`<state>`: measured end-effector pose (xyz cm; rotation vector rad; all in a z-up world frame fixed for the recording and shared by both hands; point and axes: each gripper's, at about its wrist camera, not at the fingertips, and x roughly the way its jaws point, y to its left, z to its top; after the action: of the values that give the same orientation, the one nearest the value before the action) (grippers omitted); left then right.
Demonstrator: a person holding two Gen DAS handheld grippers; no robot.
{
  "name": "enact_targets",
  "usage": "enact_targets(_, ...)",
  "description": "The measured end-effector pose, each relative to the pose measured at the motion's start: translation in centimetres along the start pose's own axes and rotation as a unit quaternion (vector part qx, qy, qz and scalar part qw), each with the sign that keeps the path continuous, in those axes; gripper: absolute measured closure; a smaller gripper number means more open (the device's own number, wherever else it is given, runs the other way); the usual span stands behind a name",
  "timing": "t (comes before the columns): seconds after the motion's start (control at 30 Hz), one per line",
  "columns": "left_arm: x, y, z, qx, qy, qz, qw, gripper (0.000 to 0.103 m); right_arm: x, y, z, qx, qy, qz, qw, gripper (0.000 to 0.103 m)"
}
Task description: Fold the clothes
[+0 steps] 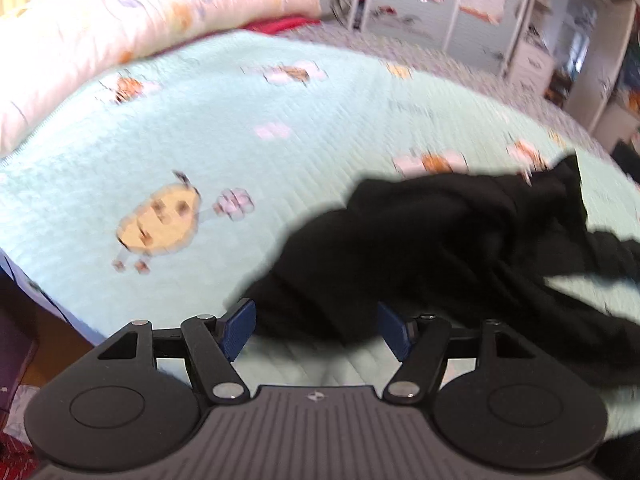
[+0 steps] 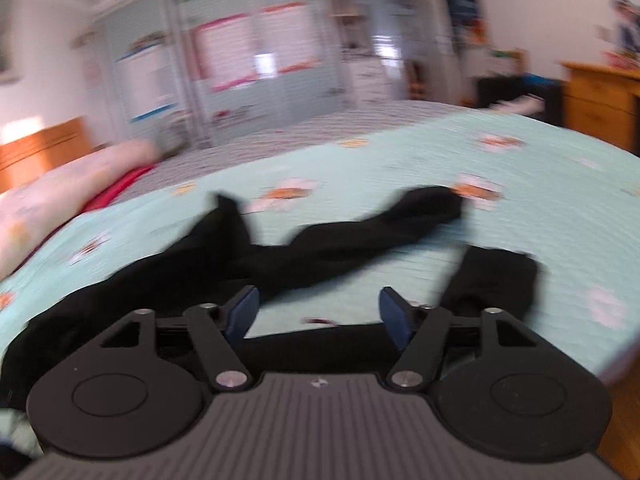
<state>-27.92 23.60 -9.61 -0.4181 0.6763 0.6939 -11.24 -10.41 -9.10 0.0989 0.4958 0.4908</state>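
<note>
Both views are blurred. A black garment (image 1: 440, 248) is seen lying crumpled on a bed covered by a pale green quilt (image 1: 224, 144) printed with cartoon figures. In the left wrist view the garment fills the area from the centre out to 3 o'clock and down to 5 o'clock, its near edge lying between the blue pads (image 1: 240, 330) of the left tongs (image 1: 316, 330). The left tongs are seen with jaws spread wide; whether the pads touch the cloth cannot be told, and no grip is evident. In the right wrist view the same garment (image 2: 340, 240) is spread across the middle, with one long sleeve-like part reaching toward 1 o'clock and a separate dark fold (image 2: 500, 280) at 3 o'clock. The right tongs (image 2: 318, 312) are likewise seen with jaws apart, bare quilt (image 2: 520, 168) showing between the pads (image 2: 394, 312) and nothing pressed between them. A pink and white pillow (image 1: 132, 28) is noted at 11 o'clock in the left view, with a red item (image 1: 280, 24) just beside it. Pale cupboards (image 2: 248, 64) are seen beyond the bed at 12 o'clock, and a wooden chest of drawers (image 2: 600, 96) at 2 o'clock in the right view.
</note>
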Motion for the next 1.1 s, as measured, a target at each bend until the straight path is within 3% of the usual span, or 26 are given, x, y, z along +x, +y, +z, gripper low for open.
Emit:
enact_targets(0.13, -1.1, 1.0, 2.9, -0.004, -0.053, -0.009, 0.9985, 0.032, 0.8, 3.7, -0.3, -0.034, 0.019, 0.026, 0.999, 0.028)
enact_targets(0.23, 0.5, 0.3, 5.9, 0.009, -0.071, -0.006, 0.9974, 0.023, 1.2, 5.1, -1.3, -0.042, 0.040, 0.033, 0.998, 0.028)
enact_targets(0.27, 2.1, 0.0, 6.8, 0.016, -0.059, -0.011, 0.9981, 0.020, 1.3, 5.4, -1.6, -0.046, 0.048, 0.032, 0.997, 0.028)
enact_targets(0.37, 8.5, -1.2, 7.9, -0.009, 0.037, -0.025, 0.9990, 0.022, 1.8, 5.6, -1.9, -0.045, 0.068, 0.023, 0.996, 0.028)
enact_targets(0.43, 11.7, -2.3, 7.9, -0.015, 0.082, -0.042, 0.9956, 0.034, 2.0, 5.4, -1.9, -0.039, 0.075, 0.015, 0.996, 0.028)
enact_targets(0.5, 12.7, -4.2, 7.1, -0.002, 0.091, -0.067, 0.9935, 0.067, 2.3, 5.1, -1.8, -0.037, 0.076, 0.003, 0.996, 0.028)
enact_targets(0.57, 10.6, -6.7, 5.8, 0.036, 0.057, -0.079, 0.9946, 0.094, 2.5, 4.7, -1.7, -0.034, 0.077, -0.009, 0.996, 0.028)
enact_targets(0.63, 7.1, -9.0, 3.7, 0.104, 0.003, -0.085, 0.9909, 0.103, 2.7, 4.2, -1.6, -0.023, 0.080, -0.020, 0.996, 0.028)
enact_targets(0.67, 5.2, -10.2, 2.5, 0.144, -0.025, -0.091, 0.9850, 0.103, 2.8, 3.9, -1.5, -0.015, 0.081, -0.024, 0.996, 0.028)
enact_targets(0.73, 2.0, -12.6, -1.3, 0.246, -0.065, -0.111, 0.9606, 0.103, 2.8, 3.2, -1.2, 0.004, 0.083, -0.026, 0.996, 0.028)
enact_targets(0.8, 1.1, -14.1, -5.2, 0.313, -0.050, -0.125, 0.9404, 0.103, 2.7, 3.1, -0.9, 0.016, 0.079, -0.022, 0.997, 0.028)
enact_targets(0.83, 1.4, -14.1, -6.7, 0.316, -0.028, -0.127, 0.9399, 0.103, 2.7, 3.1, -0.7, 0.020, 0.075, -0.019, 0.997, 0.028)
enact_targets(0.9, 1.0, -13.2, -7.5, 0.285, -0.014, -0.132, 0.9494, 0.103, 2.5, 3.7, -0.3, 0.015, 0.069, -0.009, 0.997, 0.028)
enact_targets(1.0, -1.1, -10.7, -3.9, 0.205, -0.067, -0.128, 0.9680, 0.091, 2.2, 5.5, -0.1, -0.006, 0.059, 0.007, 0.998, 0.028)
enact_targets(1.03, -1.3, -9.9, -2.3, 0.181, -0.084, -0.115, 0.9731, 0.081, 2.1, 5.9, -0.1, -0.013, 0.056, 0.009, 0.998, 0.028)
enact_targets(1.07, -1.2, -9.3, -0.8, 0.168, -0.094, -0.102, 0.9760, 0.051, 2.1, 6.2, -0.2, -0.018, 0.055, 0.011, 0.998, 0.028)
enact_targets(1.1, -0.7, -8.8, 0.6, 0.158, -0.103, -0.087, 0.9783, 0.034, 2.2, 6.4, -0.2, -0.018, 0.056, 0.011, 0.998, 0.028)
